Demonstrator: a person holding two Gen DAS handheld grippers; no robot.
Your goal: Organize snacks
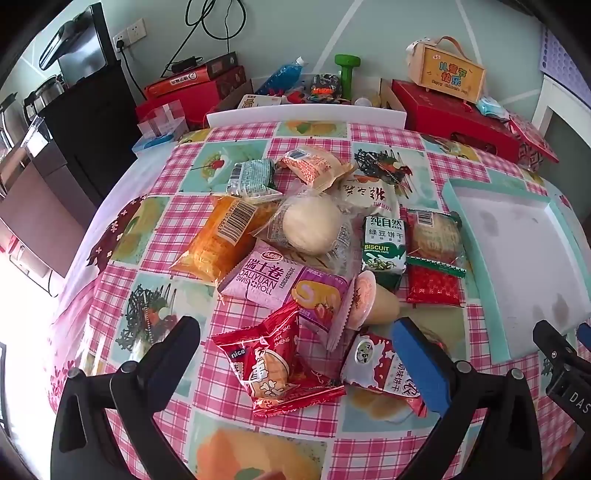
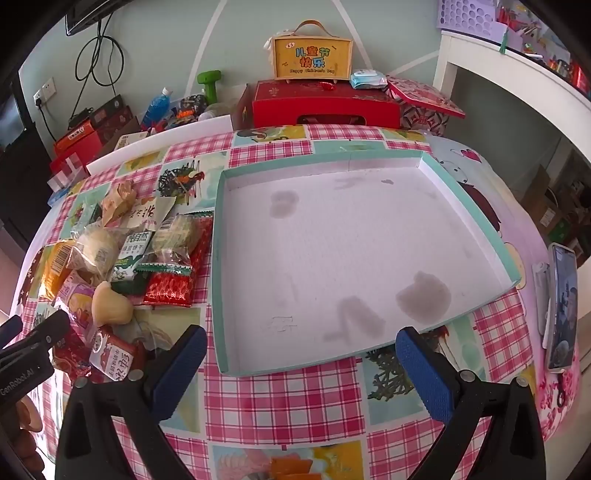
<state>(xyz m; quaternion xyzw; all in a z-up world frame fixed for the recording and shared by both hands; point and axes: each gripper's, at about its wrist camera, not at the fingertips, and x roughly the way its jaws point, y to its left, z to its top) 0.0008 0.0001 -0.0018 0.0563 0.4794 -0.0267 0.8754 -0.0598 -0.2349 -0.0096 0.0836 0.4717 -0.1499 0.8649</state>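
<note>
My left tool (image 1: pixel 295 354) wide open, empty, over snack pile (image 1: pixel 314 236); right tool (image 2: pixel 301 363) wide open, empty, over tray (image 2: pixel 218 258) at bench's near edge.

Premises present as a lived-in home, likely a dining or living area. Evidence: a table under a pink checked oilcloth (image 2: pixel 280 398), gift boxes including a Children's Day case (image 2: pixel 312 59), a green dumbbell (image 1: pixel 347 68), kettles on a dark sideboard (image 1: pixel 44 92), and a wall socket (image 1: pixel 129 35) with trailing cables.
</note>
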